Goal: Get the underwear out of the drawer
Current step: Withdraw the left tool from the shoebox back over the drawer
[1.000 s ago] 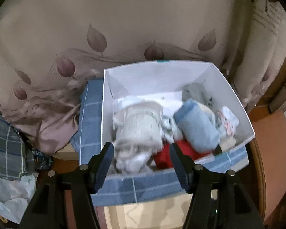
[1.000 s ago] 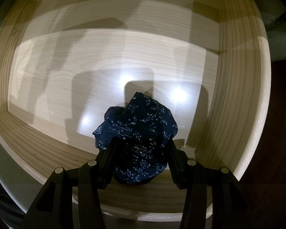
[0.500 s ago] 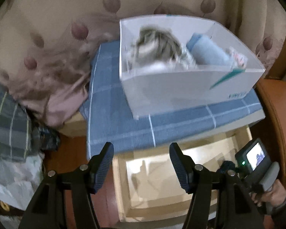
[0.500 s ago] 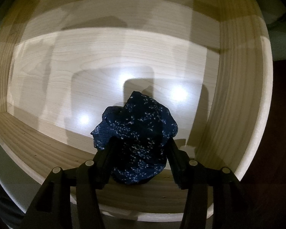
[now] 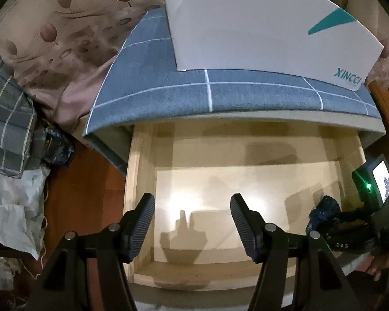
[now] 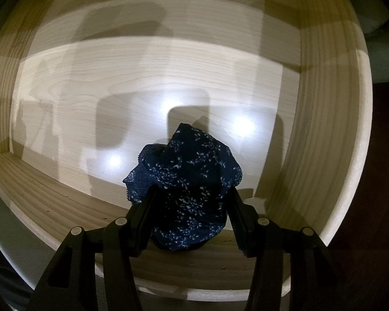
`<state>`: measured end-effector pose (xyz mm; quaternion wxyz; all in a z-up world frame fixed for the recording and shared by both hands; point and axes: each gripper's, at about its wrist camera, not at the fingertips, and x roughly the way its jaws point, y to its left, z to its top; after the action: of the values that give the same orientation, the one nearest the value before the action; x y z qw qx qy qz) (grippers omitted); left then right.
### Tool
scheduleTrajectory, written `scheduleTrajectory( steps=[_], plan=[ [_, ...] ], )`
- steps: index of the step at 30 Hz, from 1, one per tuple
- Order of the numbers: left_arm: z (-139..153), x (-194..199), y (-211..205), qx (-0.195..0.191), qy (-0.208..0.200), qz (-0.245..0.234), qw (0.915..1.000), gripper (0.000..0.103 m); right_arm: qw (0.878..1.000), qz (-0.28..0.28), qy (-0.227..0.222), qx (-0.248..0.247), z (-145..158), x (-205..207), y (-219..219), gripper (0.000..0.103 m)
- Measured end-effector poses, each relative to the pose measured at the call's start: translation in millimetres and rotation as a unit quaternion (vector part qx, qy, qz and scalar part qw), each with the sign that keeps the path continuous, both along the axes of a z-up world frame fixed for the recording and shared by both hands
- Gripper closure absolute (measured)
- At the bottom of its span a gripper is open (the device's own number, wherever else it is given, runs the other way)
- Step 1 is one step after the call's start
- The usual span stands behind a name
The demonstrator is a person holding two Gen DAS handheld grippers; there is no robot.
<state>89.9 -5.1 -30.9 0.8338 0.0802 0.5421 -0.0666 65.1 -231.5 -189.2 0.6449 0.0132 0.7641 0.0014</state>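
Right claw (image 6: 192,202) pinched on a bunched navy underwear (image 6: 186,178) with small white flowers, pads pressing the cloth from both sides, pointing down over the right part of the open wooden drawer (image 6: 332,155). Seemingly lifted clear of the drawer floor, though hard to judge from straight above; the bundle's underside out of sight. Left claw (image 5: 192,220) spread wide and empty, hovering over the drawer's bare pale floor, nothing between the pads. Grasp done, then; left to do, by the look of it: raising the bundle past the drawer rim and away. No other garment visible in the drawer, but the back part tucked under the blue checked cloth (image 5: 220,96) and unseen. White box (image 5: 259,23) on that cloth seen only from its side, contents hidden. Right claw cut off at the left view's edge, beside a person's fingers, barely made out.
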Motion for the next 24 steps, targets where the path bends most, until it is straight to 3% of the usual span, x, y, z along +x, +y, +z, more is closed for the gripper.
scheduleTrajectory(
  steps=[5, 18, 24],
  plan=[
    [8, -4, 3, -0.023, -0.022, 0.02, 0.9993, 0.041, 1.0, 0.0, 0.0, 0.005, -1, 1, 0, 0.054],
    [-3, -2, 1, -0.011, -0.008, 0.014, 0.9998, 0.041, 1.0, -0.006, 0.012, 0.018, -6, 4, -9, 0.052],
    [-5, -2, 3, -0.012, -0.004, 0.017, 0.9998, 0.041, 0.999, -0.009, 0.034, 0.017, -15, 9, -7, 0.045]
  ],
)
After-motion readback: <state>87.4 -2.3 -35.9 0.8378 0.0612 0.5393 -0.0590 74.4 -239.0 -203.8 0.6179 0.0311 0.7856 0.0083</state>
